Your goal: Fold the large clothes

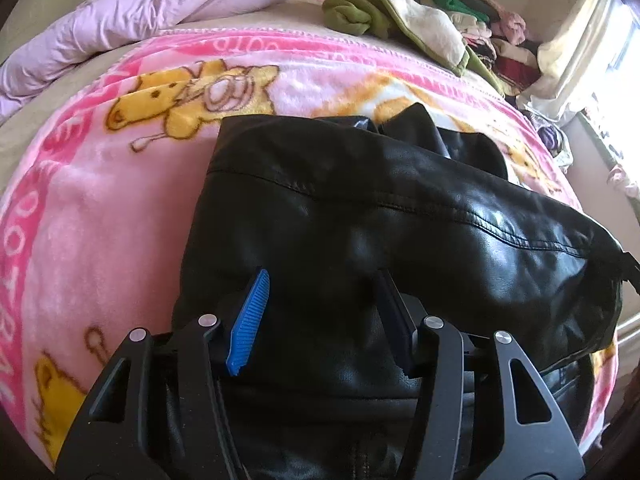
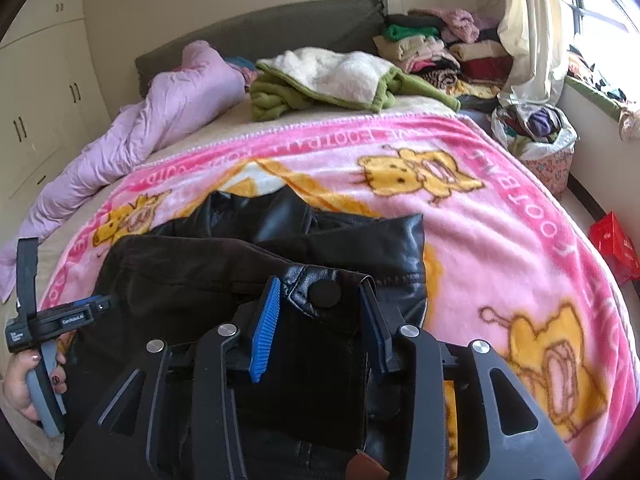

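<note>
A black leather jacket (image 1: 400, 208) lies partly folded on a pink cartoon blanket (image 1: 100, 200) on the bed. It also shows in the right wrist view (image 2: 224, 264). My left gripper (image 1: 320, 304) is open just above the jacket's near part, nothing between its blue pads. My right gripper (image 2: 320, 312) is open, with a jacket flap and its black snap button (image 2: 326, 294) lying between the pads (image 2: 266, 328). The left gripper's handle, held by a hand, shows at the left edge of the right wrist view (image 2: 44, 336).
A lilac duvet (image 2: 160, 120) lies at the bed's far left. A green and white fleece (image 2: 332, 80) and stacked folded clothes (image 2: 448, 52) sit at the head. A full laundry basket (image 2: 536, 136) and a red box (image 2: 612, 240) stand right of the bed. Wardrobes (image 2: 40, 92) line the left wall.
</note>
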`<state>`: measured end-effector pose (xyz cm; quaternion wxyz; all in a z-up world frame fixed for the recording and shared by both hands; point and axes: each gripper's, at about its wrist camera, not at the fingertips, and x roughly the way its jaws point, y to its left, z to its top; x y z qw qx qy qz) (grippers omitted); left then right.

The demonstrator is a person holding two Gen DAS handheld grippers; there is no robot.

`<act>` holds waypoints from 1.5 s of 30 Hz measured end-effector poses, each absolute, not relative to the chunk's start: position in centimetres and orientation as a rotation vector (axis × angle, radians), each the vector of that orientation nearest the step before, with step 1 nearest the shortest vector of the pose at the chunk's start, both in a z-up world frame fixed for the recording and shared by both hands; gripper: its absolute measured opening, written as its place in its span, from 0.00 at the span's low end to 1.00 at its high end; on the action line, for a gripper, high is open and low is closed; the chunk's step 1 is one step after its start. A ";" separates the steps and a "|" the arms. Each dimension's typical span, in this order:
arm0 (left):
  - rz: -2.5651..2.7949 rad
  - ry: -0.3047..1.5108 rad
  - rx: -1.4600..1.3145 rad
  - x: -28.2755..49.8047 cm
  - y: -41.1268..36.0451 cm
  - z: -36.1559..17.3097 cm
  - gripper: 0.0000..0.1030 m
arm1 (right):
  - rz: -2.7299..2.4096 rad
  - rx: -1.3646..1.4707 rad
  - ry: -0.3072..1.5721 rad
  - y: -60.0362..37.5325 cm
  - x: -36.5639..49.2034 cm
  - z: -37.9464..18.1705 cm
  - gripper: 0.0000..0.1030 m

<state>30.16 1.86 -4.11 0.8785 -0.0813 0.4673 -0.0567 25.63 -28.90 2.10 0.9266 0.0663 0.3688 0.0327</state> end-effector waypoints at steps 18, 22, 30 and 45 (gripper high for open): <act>-0.148 0.959 -0.156 29.9 2.2 -4.4 0.45 | 0.079 0.095 0.791 -26.2 28.9 2.4 0.56; -0.156 0.961 -0.162 29.8 2.2 -4.5 0.45 | 0.137 0.051 0.830 -23.2 30.3 1.3 0.56; -0.193 0.964 -0.205 29.9 2.8 -4.4 0.45 | 0.098 -0.052 1.031 -21.5 33.0 -4.3 0.55; -0.170 0.814 -0.223 28.3 5.3 0.1 0.47 | 0.129 0.065 0.891 -23.3 29.4 -2.4 0.56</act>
